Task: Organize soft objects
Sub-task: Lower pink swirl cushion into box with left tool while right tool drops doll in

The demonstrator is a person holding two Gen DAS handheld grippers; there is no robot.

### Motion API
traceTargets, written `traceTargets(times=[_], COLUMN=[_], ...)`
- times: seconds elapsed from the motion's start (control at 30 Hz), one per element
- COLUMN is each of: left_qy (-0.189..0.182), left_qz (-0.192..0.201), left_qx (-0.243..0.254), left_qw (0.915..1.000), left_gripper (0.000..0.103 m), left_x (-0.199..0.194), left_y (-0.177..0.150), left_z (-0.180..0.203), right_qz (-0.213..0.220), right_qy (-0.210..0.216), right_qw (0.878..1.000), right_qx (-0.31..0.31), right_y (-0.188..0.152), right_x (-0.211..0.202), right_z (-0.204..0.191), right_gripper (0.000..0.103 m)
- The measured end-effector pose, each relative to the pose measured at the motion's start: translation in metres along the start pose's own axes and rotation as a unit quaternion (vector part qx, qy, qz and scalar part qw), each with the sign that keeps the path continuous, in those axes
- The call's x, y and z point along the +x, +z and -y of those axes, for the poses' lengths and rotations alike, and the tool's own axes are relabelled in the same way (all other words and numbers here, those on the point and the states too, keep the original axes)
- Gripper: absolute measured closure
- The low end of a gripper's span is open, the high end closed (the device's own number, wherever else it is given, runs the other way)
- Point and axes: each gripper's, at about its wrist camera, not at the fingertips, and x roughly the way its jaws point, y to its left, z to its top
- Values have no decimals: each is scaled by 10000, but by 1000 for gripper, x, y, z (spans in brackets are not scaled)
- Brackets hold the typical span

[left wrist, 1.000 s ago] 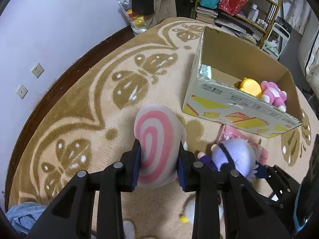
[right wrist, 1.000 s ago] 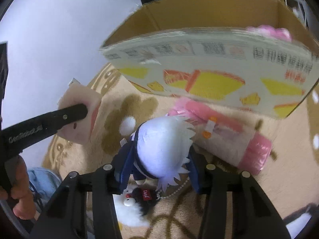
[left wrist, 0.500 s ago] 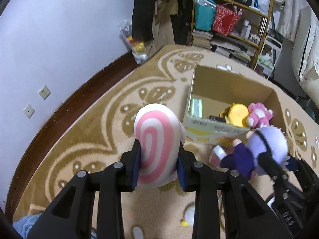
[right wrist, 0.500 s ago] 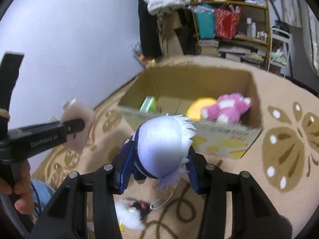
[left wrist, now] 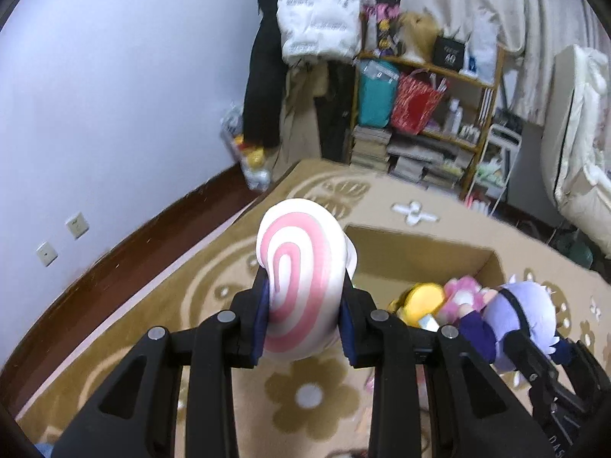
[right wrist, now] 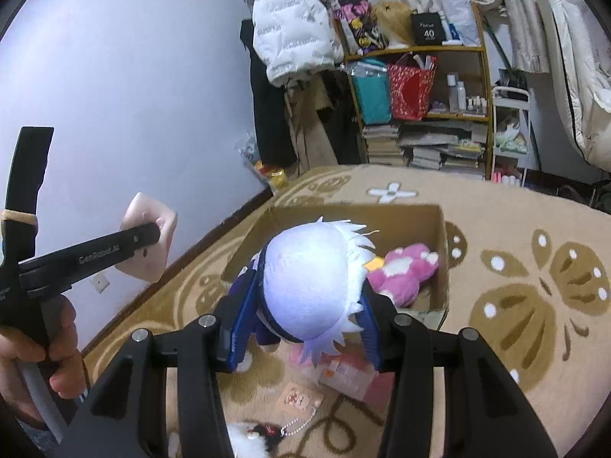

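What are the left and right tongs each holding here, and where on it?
Left tongs clamp the pink-swirl cushion across its lower sides. Right tongs grip the white-haired doll by the sides of its head.

Shelf [right wrist: 439, 49] w/ books, white jacket [right wrist: 290, 26], patterned rug [right wrist: 534, 267].

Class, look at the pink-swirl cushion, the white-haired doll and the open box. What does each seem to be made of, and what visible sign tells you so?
Pink-swirl cushion: seemingly soft, matte foam or stuffed fabric; it bulges between the left gripper fingers.
White-haired doll: plush fabric, probably; felt-like hair spikes fringe the head, held in the right gripper.
Open box: brown corrugated cardboard, it appears; plain, matte walls with thin edges.
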Motion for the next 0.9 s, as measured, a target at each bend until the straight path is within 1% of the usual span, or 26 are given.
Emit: traceTargets(times=[0.1, 0.17, 0.27, 0.5, 0.77, 0.9], left_qy=[-76, -99, -92, -12, 53, 43], left_qz=[281, 421, 555, 448, 155, 71], left_qx=[57, 257, 489, 822, 964, 1003], left_qw=[9996, 9987, 9972, 9956, 9952, 9949], left_gripper=[73, 73, 73, 72, 72, 72], left_x=[-3, -3, 1, 23, 53, 63], left_y=[2, 3, 1, -6, -16, -19], left_z=[13, 25, 39, 61, 68, 69], right_qz=[161, 316, 414, 479, 353, 239], right_qy=[-68, -178, -252, -374, -433, -466], right_qw=[9998, 9993, 9988, 9982, 9984, 9986], right_qx=[-14, -84, -71, -8, -16, 9], right_y=[6, 9, 14, 21, 20, 17], right_x=[-3, -4, -4, 4, 20, 29], right_z=[3, 6, 11, 26, 34, 40], right_gripper=[52, 52, 52, 52, 51, 51])
